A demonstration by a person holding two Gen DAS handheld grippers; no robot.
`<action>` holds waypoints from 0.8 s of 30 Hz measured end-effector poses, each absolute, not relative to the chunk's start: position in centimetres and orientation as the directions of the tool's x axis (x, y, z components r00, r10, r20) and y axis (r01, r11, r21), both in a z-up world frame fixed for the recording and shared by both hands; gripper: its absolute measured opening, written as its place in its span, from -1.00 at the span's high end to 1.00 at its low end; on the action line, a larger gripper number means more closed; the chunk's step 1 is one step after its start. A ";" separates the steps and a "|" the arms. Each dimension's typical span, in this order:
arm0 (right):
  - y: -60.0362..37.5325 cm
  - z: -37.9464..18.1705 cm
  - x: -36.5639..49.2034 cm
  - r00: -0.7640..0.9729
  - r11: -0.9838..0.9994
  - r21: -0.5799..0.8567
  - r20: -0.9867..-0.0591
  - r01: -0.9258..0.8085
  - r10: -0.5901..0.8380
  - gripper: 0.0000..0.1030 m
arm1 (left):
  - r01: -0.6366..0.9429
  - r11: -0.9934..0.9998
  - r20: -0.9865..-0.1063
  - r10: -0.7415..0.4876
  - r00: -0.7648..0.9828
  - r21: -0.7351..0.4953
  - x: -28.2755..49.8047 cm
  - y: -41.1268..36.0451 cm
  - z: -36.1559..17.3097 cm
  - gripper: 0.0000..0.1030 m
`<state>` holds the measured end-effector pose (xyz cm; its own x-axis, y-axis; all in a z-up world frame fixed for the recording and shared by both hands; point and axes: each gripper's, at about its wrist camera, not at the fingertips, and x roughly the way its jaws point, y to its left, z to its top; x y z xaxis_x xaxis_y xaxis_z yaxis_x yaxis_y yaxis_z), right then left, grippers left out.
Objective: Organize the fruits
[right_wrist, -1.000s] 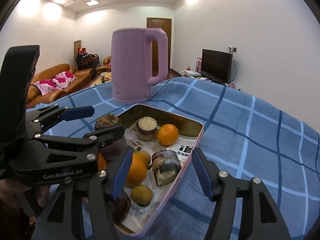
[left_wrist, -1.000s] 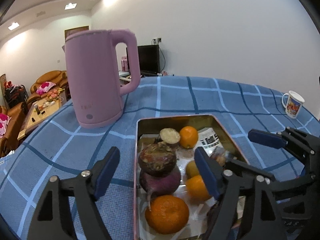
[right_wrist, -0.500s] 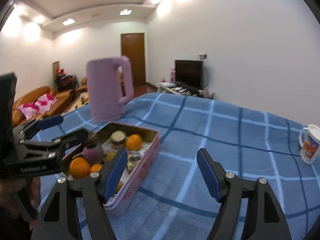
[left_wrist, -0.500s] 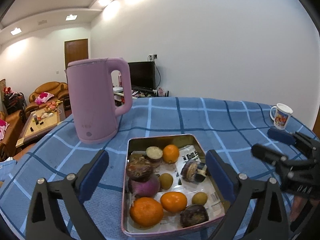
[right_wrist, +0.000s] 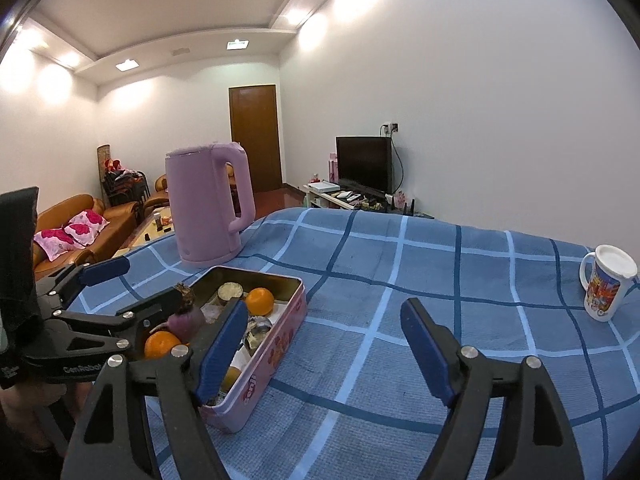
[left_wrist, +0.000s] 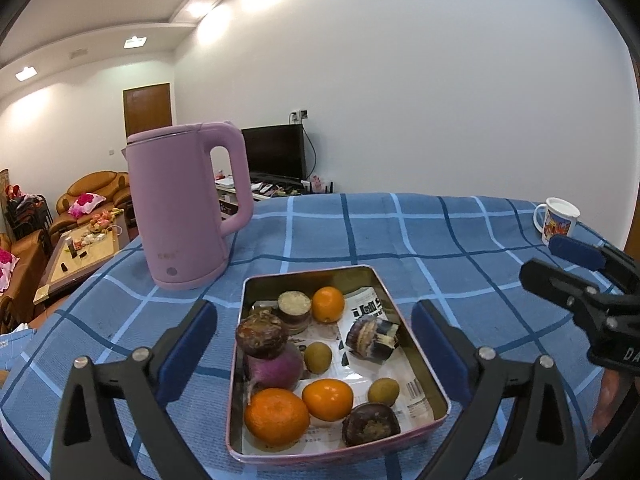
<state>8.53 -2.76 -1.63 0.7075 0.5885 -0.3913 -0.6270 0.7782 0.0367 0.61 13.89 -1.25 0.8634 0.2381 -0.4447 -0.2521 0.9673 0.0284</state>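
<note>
Blue checked cloth (left_wrist: 400,240) covers the bench, with a living room of orange sofas and a dark television beyond it. On the cloth sits a pink rectangular tin (left_wrist: 424,372), lined with printed paper and holding the fruits: a large mandarin (left_wrist: 276,416) at the near left corner, a smaller orange (left_wrist: 327,398) just beside it, a third orange (left_wrist: 328,304) near the far wall, two small yellow-green fruits (left_wrist: 318,356) and several dark purple pieces, one of them stacked on a purple round root (left_wrist: 274,364). A pink electric kettle (left_wrist: 184,208) stands upright just behind the tin's far left corner. A printed mug (right_wrist: 606,282) stands well apart at the right (its handle turned toward the tin). The left gripper (left_wrist: 314,346) hangs over the tin, jaws spread wide and empty. The right gripper (right_wrist: 322,354) hovers over bare cloth beside the tin, also spread wide, gripping nothing.
</note>
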 end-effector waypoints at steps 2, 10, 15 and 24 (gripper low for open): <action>-3.0 -1.5 8.4 0.710 0.779 0.039 -0.385 -0.625 0.589 -0.55 | -0.251 0.968 -0.445 0.238 0.864 0.029 0.6 13.8 -1.3 -0.94; -3.2 -1.5 8.4 0.713 0.781 0.040 -0.383 -0.623 0.588 -0.56 | -0.249 0.968 -0.447 0.237 0.863 0.033 0.6 13.5 -1.3 -0.94; -3.2 -1.5 8.4 0.713 0.781 0.040 -0.382 -0.623 0.588 -0.56 | -0.249 0.968 -0.448 0.237 0.862 0.033 0.6 13.4 -1.4 -0.97; -4.1 -1.2 8.3 0.731 0.792 0.034 -0.362 -0.610 0.579 -0.56 | -0.230 0.972 -0.441 0.228 0.868 0.049 0.5 12.5 -1.4 -1.00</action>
<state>8.34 -4.13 -1.22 0.7308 0.5789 -0.3616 -0.6100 0.7916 0.0344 0.50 12.48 -1.37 0.8682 0.2277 -0.4410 -0.2302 0.9719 0.0486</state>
